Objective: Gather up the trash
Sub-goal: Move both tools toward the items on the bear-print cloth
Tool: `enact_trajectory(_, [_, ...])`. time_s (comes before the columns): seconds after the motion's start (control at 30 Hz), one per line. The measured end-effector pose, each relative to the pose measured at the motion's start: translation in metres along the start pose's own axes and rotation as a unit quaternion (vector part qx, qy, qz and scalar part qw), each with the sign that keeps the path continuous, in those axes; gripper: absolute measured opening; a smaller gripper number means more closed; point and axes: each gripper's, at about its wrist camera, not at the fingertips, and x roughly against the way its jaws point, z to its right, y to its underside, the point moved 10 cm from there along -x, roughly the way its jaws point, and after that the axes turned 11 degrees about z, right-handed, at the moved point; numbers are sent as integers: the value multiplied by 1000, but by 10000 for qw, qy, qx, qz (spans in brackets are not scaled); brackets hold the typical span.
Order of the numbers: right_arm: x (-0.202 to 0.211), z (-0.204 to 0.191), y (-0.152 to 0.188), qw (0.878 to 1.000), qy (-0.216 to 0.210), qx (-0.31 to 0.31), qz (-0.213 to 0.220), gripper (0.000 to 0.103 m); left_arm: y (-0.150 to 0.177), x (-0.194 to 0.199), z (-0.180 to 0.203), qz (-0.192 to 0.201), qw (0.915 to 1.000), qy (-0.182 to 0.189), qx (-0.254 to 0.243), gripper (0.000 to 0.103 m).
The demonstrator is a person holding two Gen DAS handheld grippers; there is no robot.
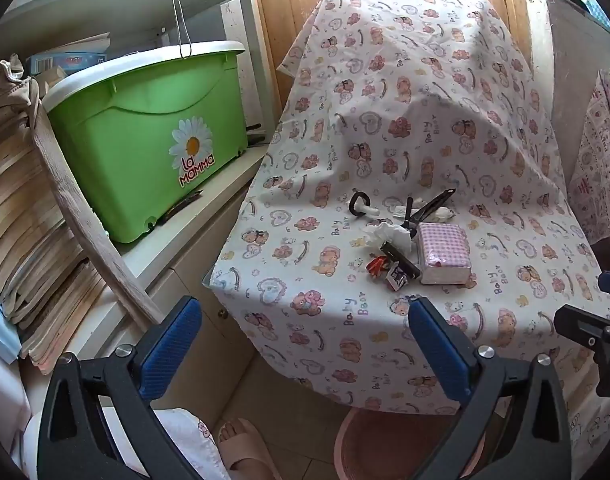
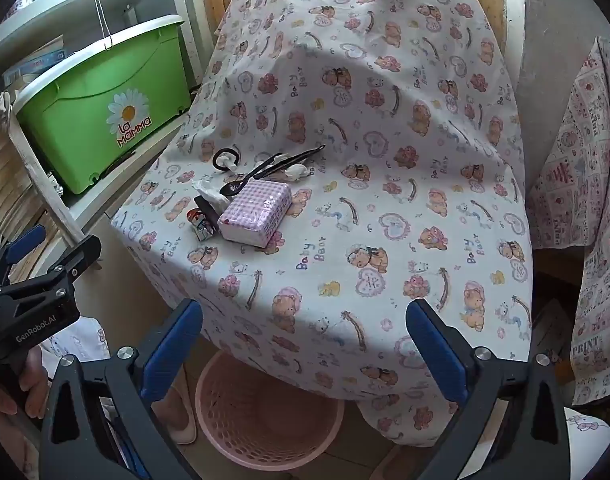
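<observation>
On the bear-print cloth (image 1: 385, 120) (image 2: 385, 200) lies a cluster of items: a crumpled white tissue (image 1: 389, 235) (image 2: 209, 193), a small red wrapper (image 1: 375, 266) (image 2: 193, 214), a small printed carton scrap (image 1: 397, 280) (image 2: 204, 229), a black bar (image 1: 401, 260), a pink checked tissue pack (image 1: 445, 252) (image 2: 257, 212), a black spoon (image 2: 235, 187), black tongs (image 1: 429, 206) (image 2: 293, 158) and a black ring (image 1: 359, 204) (image 2: 223, 159). A pink mesh basket (image 2: 265, 412) (image 1: 385, 440) stands on the floor below the cloth's front edge. My left gripper (image 1: 305, 344) and right gripper (image 2: 305, 344) are open and empty, in front of the table.
A green La Mamma bin (image 1: 153, 140) (image 2: 105, 112) sits on a white shelf at left, with stacked books (image 1: 29, 200) and a leaning wooden board (image 1: 89, 224). A second printed cloth (image 2: 585, 184) hangs at right. A sandalled foot (image 1: 241, 444) is on the floor.
</observation>
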Motion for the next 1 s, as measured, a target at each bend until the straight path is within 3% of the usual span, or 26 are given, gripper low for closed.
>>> enact_trajectory(0.1, [-2, -2, -1, 10000, -15, -69, 40, 103, -6, 3, 8, 121, 9990, -358, -245, 102])
enact_trajectory(0.43, [-2, -4, 5, 9997, -179, -113, -88, 103, 4, -1, -4, 61, 9997, -228, 22, 102])
enact_trajectory(0.73, [-2, 4, 3, 9995, 266, 176, -8, 103, 7, 0, -1, 37, 9999, -139, -75, 101])
enact_trajectory(1.0, [0, -7, 5, 9995, 107, 281, 5, 103, 3, 6, -5, 248, 9982, -459, -307, 101])
